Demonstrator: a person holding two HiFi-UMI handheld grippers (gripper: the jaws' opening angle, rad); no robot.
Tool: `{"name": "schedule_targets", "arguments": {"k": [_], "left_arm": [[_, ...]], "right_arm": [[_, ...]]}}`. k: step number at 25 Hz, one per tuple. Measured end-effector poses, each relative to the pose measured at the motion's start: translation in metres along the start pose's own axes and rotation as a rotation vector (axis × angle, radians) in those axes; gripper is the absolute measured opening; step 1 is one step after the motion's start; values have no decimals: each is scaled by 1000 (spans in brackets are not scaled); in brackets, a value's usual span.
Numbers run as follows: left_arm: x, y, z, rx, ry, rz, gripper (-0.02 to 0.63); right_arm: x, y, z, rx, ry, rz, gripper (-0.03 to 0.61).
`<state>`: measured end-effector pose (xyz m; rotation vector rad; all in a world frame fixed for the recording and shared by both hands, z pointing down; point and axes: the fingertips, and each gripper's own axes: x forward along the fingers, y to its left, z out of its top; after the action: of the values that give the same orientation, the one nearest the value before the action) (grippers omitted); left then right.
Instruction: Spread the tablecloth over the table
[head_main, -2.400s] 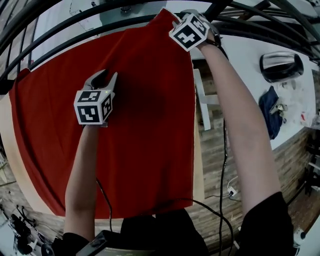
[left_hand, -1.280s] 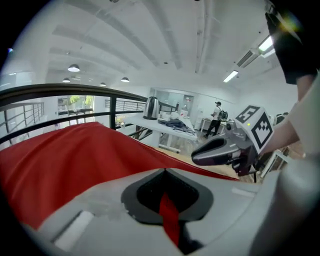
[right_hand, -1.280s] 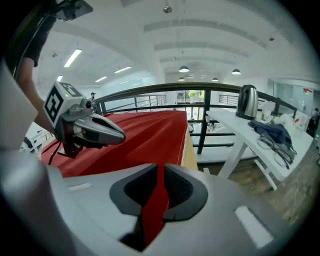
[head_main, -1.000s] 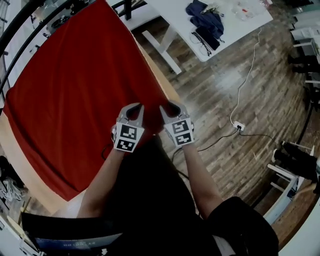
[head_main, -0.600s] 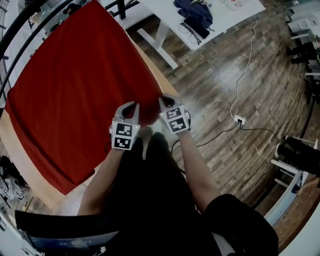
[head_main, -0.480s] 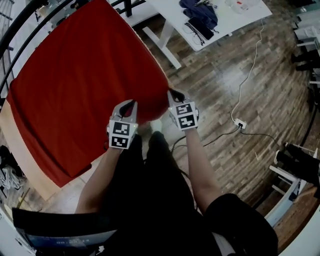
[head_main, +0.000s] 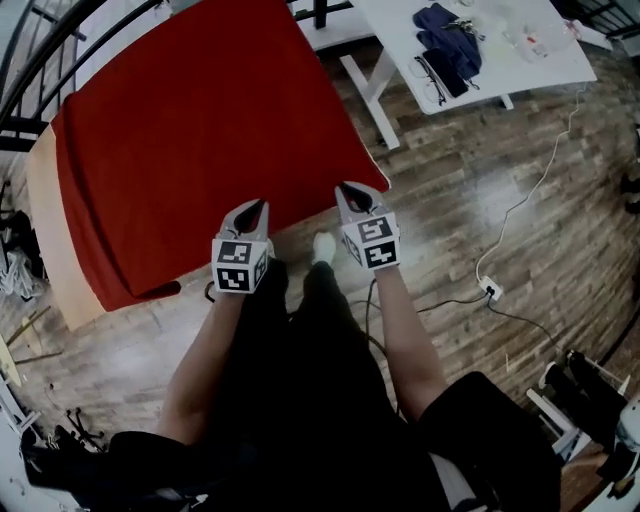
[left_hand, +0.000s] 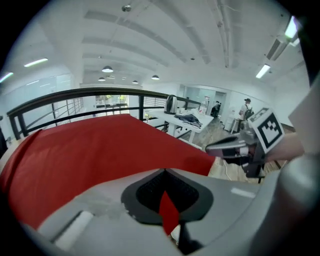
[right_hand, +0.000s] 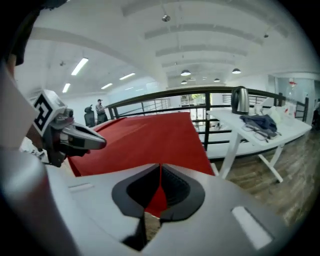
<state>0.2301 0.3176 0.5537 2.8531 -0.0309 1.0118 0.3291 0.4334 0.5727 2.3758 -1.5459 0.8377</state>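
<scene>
The red tablecloth (head_main: 200, 130) lies over a wooden table (head_main: 45, 210), whose bare top shows as a strip along the left side. My left gripper (head_main: 250, 208) is shut on the cloth's near edge, and a fold of red shows between its pads (left_hand: 167, 212). My right gripper (head_main: 352, 190) is shut on the near right corner, with red cloth pinched between its pads (right_hand: 159, 192). The two grippers stand side by side, a short way apart. Each appears in the other's view: the right gripper (left_hand: 212, 146) and the left gripper (right_hand: 102, 142).
A black railing (head_main: 30, 60) runs behind the table. To the right, a white desk (head_main: 480, 60) carries dark blue clothing (head_main: 445, 30), glasses and a kettle (right_hand: 240, 107). A white socket block (head_main: 490, 290) and its cable lie on the plank floor.
Both grippers have drawn back toward the person and spread apart, and the cloth's near edge has come with them. The right jaws now pinch the cloth's near right corner.
</scene>
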Motion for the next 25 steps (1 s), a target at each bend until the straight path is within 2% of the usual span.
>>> {"name": "schedule_targets", "arguments": {"k": [5,8,15,19,25], "left_arm": [[-69,28,-20,-107,-10,83,5],[-98,55,-17,-137,-79,146,5],[-199,118,-20,-176,-243,222,6],[-270,169,-65,-229,-278,289,6],[-364,240,-164,-336,-265,420,6]], "right_arm": [[-9,120,19,-31,-24,211,11],[-2,169,51,-112,-69,310,12],[16,286,104,-200,-154,388,11],[22,383,114,-239,-159,461,11],[43,514,90,-288,-118,556,12]]}}
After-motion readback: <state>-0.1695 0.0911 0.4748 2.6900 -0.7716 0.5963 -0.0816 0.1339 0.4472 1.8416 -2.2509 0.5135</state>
